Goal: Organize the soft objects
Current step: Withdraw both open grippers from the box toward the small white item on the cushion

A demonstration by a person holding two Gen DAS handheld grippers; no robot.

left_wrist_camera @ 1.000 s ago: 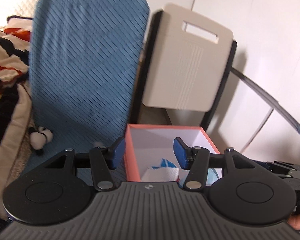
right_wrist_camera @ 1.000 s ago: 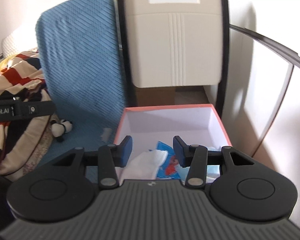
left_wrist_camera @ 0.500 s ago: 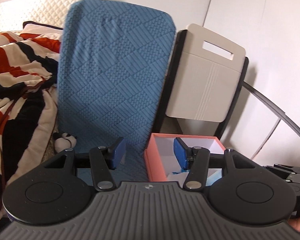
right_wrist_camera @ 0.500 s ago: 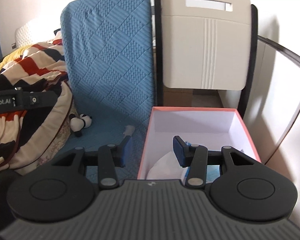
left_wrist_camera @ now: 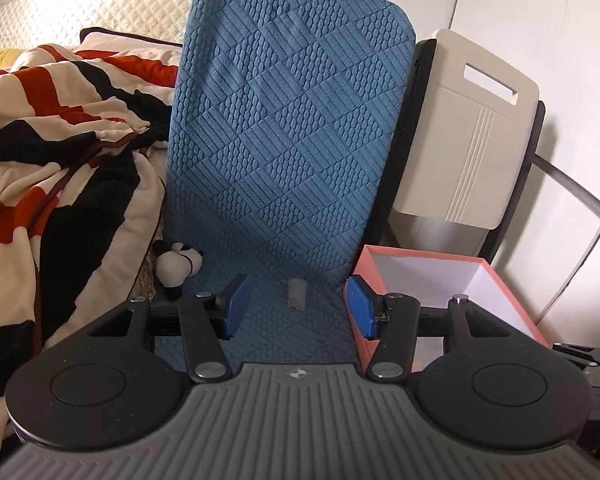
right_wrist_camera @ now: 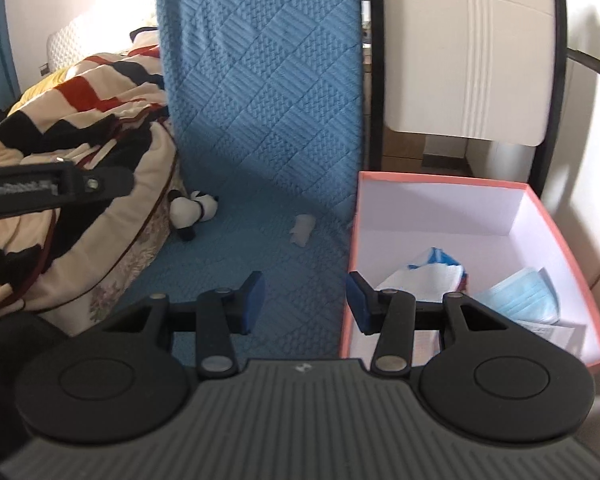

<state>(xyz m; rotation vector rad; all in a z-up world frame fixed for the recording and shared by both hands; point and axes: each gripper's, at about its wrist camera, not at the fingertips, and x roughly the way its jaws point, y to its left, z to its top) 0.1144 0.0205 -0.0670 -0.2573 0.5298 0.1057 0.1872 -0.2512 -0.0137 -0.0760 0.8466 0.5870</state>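
Both grippers stand with blue pads apart, nothing between them: the left gripper (left_wrist_camera: 298, 306) and right gripper (right_wrist_camera: 306, 300) hang over a blue quilted mat (right_wrist_camera: 260, 100) with a diamond-stitched weave. A small white crumpled wad (right_wrist_camera: 302, 230) lies on the mat, just beside the pink-walled box (right_wrist_camera: 560, 216). A soft black-and-white plush (right_wrist_camera: 194, 210) rests by the striped fleece blanket (left_wrist_camera: 60, 140). Folded cloth (right_wrist_camera: 420, 280) and a pleated mask (right_wrist_camera: 532, 292) lie in the box.

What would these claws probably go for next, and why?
Probably the left gripper eases forward to the small white scrap lying loose on the blue mat; its jaws are open and empty, and the pink box beside it already holds other soft items.
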